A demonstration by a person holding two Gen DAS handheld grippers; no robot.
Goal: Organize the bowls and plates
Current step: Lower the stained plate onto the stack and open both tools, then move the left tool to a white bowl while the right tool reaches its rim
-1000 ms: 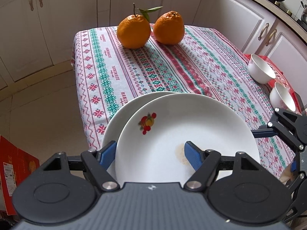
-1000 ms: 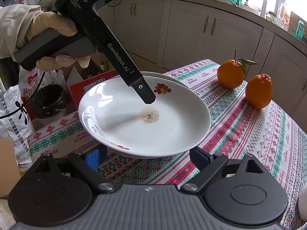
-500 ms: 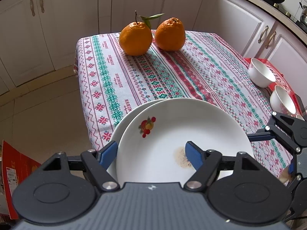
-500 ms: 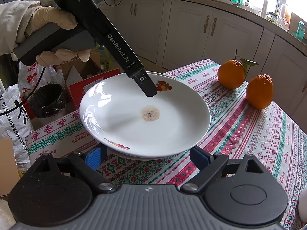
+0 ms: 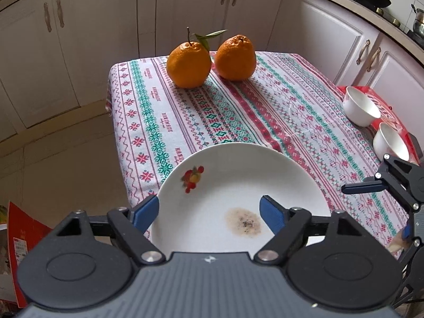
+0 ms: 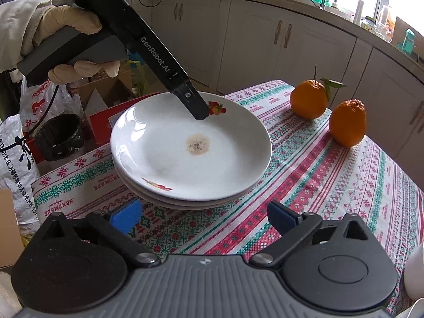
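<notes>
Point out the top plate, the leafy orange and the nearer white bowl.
top plate (image 6: 164, 159), right wrist view, on its bare white inner surface.
leafy orange (image 5: 188, 65), left wrist view, on the middle of its peel.
nearer white bowl (image 5: 391, 143), left wrist view, on its inside.

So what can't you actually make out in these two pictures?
- Plates under the top plate: right wrist view shows only rims; their faces are covered.
- Near rim of that plate: left wrist view, hidden behind the left gripper.
- White object: right wrist view, cut off by the edge.
</notes>
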